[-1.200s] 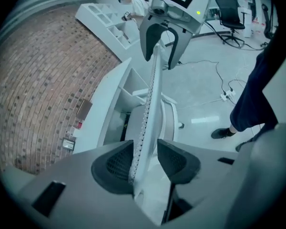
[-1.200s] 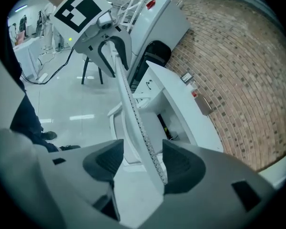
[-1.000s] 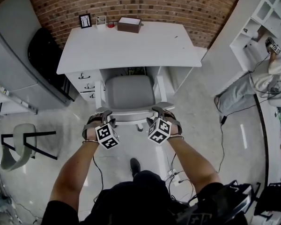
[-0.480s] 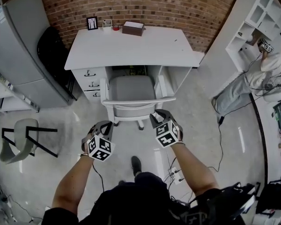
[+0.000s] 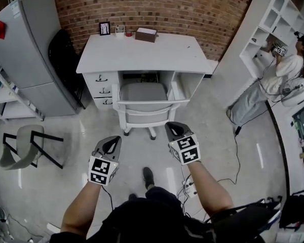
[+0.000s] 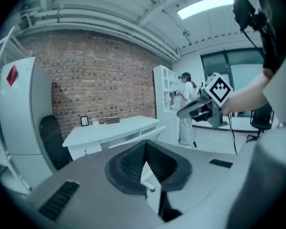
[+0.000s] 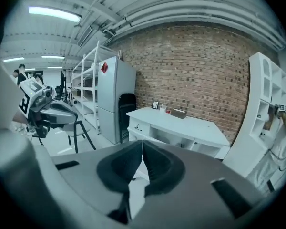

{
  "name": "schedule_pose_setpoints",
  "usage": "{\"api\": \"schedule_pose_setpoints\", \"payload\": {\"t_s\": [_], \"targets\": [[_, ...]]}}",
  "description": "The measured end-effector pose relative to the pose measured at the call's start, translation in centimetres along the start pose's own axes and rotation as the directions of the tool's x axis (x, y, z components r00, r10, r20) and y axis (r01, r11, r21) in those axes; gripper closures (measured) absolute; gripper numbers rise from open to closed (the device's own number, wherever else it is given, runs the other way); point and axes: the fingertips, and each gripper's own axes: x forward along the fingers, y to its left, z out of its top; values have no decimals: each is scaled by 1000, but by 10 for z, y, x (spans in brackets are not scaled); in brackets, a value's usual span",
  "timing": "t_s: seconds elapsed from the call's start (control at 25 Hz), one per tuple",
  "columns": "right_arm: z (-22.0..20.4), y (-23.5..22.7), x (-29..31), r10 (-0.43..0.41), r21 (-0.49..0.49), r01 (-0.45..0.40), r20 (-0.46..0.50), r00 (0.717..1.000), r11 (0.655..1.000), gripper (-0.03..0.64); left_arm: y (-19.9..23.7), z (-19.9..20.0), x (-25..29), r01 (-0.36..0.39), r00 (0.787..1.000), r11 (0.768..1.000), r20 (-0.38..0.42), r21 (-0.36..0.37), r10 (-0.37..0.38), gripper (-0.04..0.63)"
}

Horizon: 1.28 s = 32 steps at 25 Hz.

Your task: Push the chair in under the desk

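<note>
The chair (image 5: 143,101) is tucked under the desk (image 5: 142,52), so the job looks done. Well back from the desk, the left gripper (image 5: 111,143) and right gripper (image 5: 173,129) have just clenched shut, empty.

Against the brick wall (image 5: 157,6), the surface (image 5: 157,54); along its back edge, a frame (image 5: 105,28), a cup (image 5: 120,30) and a box (image 5: 146,34). Under it, right of the drawers (image 5: 102,90), the chair (image 5: 143,97), backrest toward the camera. Left of the surface, a cabinet (image 5: 28,59); forward of that, a second chair (image 5: 20,148). At right, shelving (image 5: 273,24), a person (image 5: 281,75) before it. Short of the chair, left gripper (image 5: 111,143) and right gripper (image 5: 172,128) side by side.
</note>
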Motion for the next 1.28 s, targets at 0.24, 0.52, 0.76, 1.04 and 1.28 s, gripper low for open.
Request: {"api": "schedule_pose_setpoints", "payload": {"t_s": [0.24,0.52,0.76,1.04,1.28], "targets": [[4,34,-49,-1,13,0,61,998,1000,607,-23,20,-55,29,992,986,127,-163,-8,589],[21,56,-99,-48,90,34,156,987,995,609,-30,33,-94,35,984,984,179,-175,-4,589],[31,74,-128,-66,78,51,191,979,996,609,-39,42,-113,32,982,990,189,-134,-6,589],[30,72,-147,-72,103,51,215,974,993,609,-58,51,-116,31,979,994,206,-101,-10,589],[36,49,-167,-111,139,77,254,961,987,609,-79,73,-112,-7,978,999,207,-39,15,589]]}}
